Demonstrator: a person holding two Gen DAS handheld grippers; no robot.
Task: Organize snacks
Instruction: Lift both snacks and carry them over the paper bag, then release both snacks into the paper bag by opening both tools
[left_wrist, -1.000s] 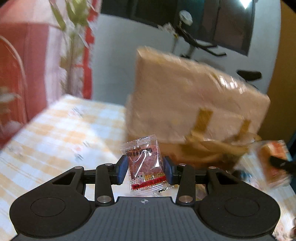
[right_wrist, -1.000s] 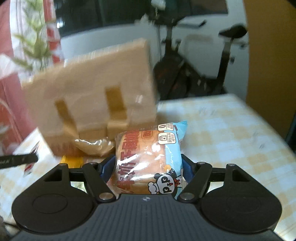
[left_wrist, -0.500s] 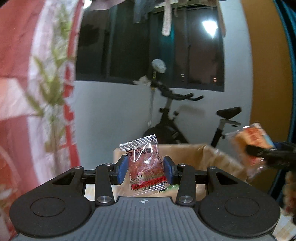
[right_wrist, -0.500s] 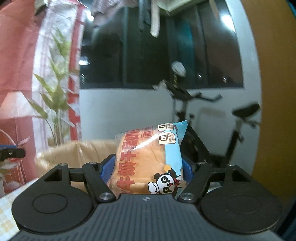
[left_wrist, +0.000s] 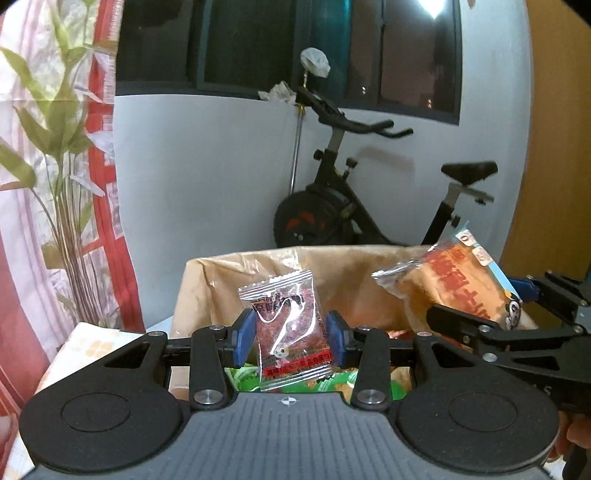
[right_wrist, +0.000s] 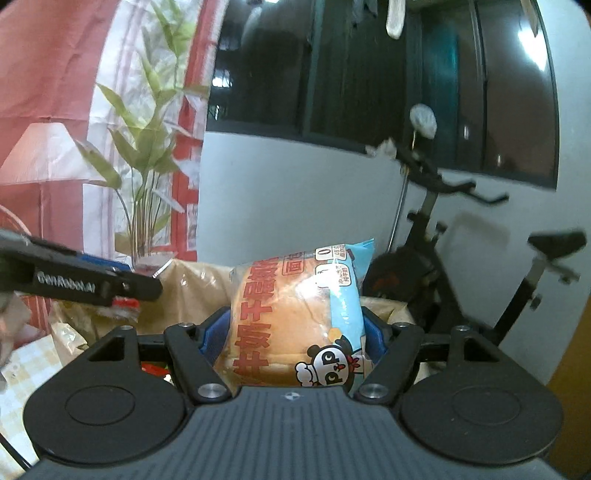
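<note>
My left gripper (left_wrist: 291, 336) is shut on a small clear packet of red dried meat (left_wrist: 290, 334) and holds it upright over the near rim of an open cardboard box (left_wrist: 207, 295). My right gripper (right_wrist: 293, 330) is shut on a wrapped bread bun with a panda print (right_wrist: 295, 321), above the same box (right_wrist: 192, 295). In the left wrist view the bun (left_wrist: 454, 280) and the right gripper (left_wrist: 476, 314) hang over the box's right side. In the right wrist view the left gripper's fingers (right_wrist: 92, 284) show at the left. Green and red packets (left_wrist: 321, 384) lie inside the box.
The box stands on a yellow-checked tablecloth (left_wrist: 96, 339). An exercise bike (left_wrist: 351, 206) stands behind it against a white wall. A bamboo plant (left_wrist: 55, 147) and a red-and-white curtain (left_wrist: 22, 258) are at the left.
Both grippers have risen from beside the box's outer wall to above its open top, each still holding its snack. They have come closer together over the box.
</note>
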